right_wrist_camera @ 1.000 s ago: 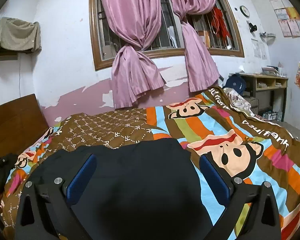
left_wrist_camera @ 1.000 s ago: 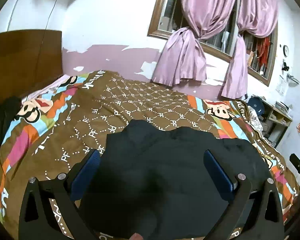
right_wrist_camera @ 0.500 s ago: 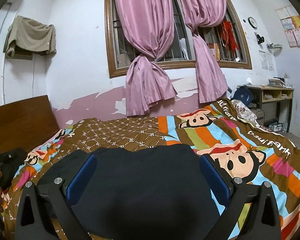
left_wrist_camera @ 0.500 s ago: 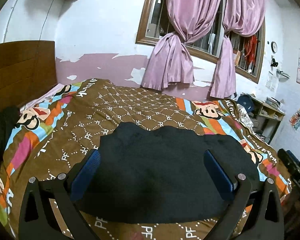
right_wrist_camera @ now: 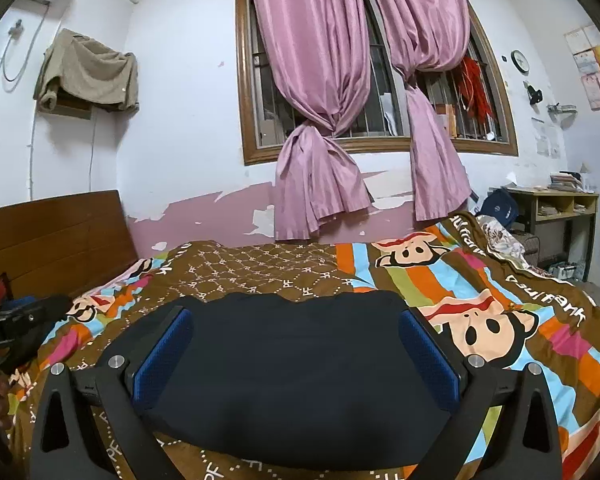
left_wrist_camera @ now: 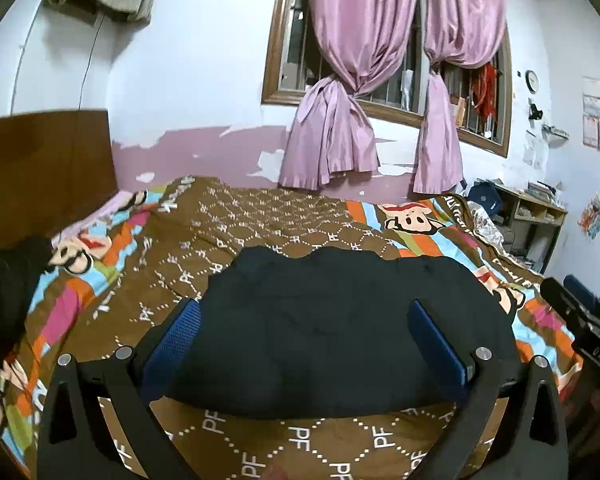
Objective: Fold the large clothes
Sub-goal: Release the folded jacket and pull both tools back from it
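A dark navy garment (left_wrist_camera: 332, 328) lies folded in a flat block on the patterned bedspread (left_wrist_camera: 284, 216). It also shows in the right wrist view (right_wrist_camera: 292, 376). My left gripper (left_wrist_camera: 304, 340) is open and empty, held above the garment's near side. My right gripper (right_wrist_camera: 296, 352) is open and empty, also above the near side. The right gripper's body (left_wrist_camera: 580, 320) shows at the right edge of the left view, the left gripper's body (right_wrist_camera: 16, 328) at the left edge of the right view.
A wooden headboard (right_wrist_camera: 52, 236) stands at the left. A dark cloth pile (left_wrist_camera: 0, 288) lies at the bed's left edge. A window with pink curtains (right_wrist_camera: 332, 120) is behind the bed. A desk with shelves (right_wrist_camera: 556, 216) stands at the right.
Both grippers have pulled back and risen from the garment. The garment now lies farther off and its near edge and the bedspread in front of it show.
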Demonstrator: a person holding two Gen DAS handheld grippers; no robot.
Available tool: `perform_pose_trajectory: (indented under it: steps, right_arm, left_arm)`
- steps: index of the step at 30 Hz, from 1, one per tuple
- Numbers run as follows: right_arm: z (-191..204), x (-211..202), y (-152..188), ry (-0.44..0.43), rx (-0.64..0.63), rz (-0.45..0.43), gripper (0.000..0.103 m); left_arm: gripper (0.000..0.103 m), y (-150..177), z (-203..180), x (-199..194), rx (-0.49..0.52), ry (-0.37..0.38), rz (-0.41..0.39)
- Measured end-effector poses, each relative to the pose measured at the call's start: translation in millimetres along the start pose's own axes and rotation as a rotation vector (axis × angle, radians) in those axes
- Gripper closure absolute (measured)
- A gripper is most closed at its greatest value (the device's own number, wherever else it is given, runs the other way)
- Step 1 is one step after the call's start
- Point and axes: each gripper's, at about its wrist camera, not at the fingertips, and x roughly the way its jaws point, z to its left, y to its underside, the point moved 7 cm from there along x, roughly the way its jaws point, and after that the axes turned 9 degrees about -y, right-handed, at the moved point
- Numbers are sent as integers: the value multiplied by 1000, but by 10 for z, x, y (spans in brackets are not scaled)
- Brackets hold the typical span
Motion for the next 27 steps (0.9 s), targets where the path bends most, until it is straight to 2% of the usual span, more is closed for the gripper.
perform_pose_trajectory:
  steps: [6,18,27]
  right_arm:
    - [154,-129,37,-15,-20,-11,0]
    - [368,-426,135,22,-72,-48,0]
    - [515,-525,258,23,-101,-35,0]
  left_arm:
    - [2,131,-4,-149,60,-24,-39]
    - [2,367,118,-347,58,-35,-59]
    - [2,489,162,-489,64,-37,-74]
